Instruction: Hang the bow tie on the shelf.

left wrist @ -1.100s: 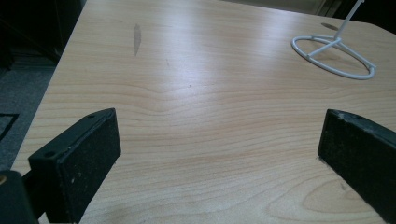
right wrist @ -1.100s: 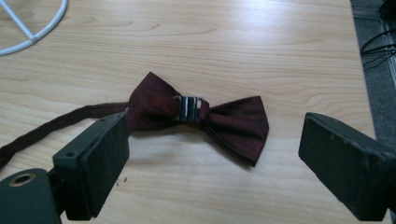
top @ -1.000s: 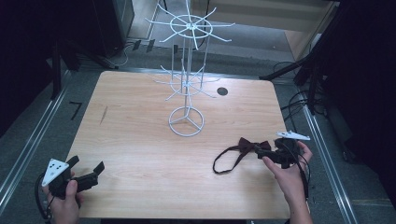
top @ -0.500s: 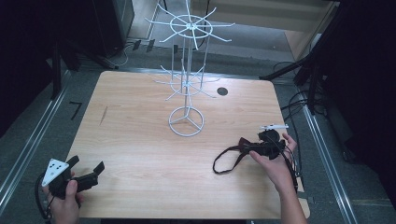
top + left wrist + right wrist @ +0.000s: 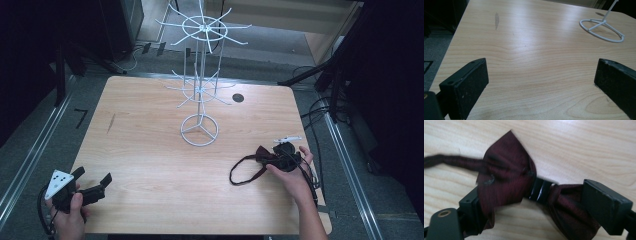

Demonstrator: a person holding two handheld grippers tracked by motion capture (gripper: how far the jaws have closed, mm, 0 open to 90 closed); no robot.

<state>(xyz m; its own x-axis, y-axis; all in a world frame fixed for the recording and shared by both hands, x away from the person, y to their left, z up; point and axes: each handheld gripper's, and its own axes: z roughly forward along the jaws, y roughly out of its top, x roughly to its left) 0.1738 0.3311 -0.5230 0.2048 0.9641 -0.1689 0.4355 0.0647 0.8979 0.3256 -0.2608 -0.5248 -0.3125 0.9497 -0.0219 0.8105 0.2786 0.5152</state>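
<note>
Wide wooden table (image 5: pixel 150 150), and standing toward its far middle is a white wire rack (image 5: pixel 200 95), ring base on the wood and spoked arms fanning out up top, all of them bare. Plenty of open board around it.

Down at the near right, the action: a dark red bow tie (image 5: pixel 509 182) lies on the table by the right edge, its thin strap (image 5: pixel 242 172) looping out to the left across the wood. The right gripper (image 5: pixel 280 157) is right on it. From the right gripper view the jaws stand partly open with the bow between them, one wing draped over the left jaw, the other tucked against the right; whether they're actually pinching the fabric, I can't tell.

This thing looks light and floppy, my read. Satiny cloth, likely a bit slick, and the wings will crumple under any squeeze. The black centre band (image 5: pixel 540 192) looks like the firmest spot, so that knot is where I'd bite. Grab a wing tip and the rest will dangle and swing; the strap could snag on a rack arm.

Over at the near left corner, the left gripper (image 5: pixel 90 187) sits low above the table, jaws wide apart, nothing between them but bare wood.
</note>
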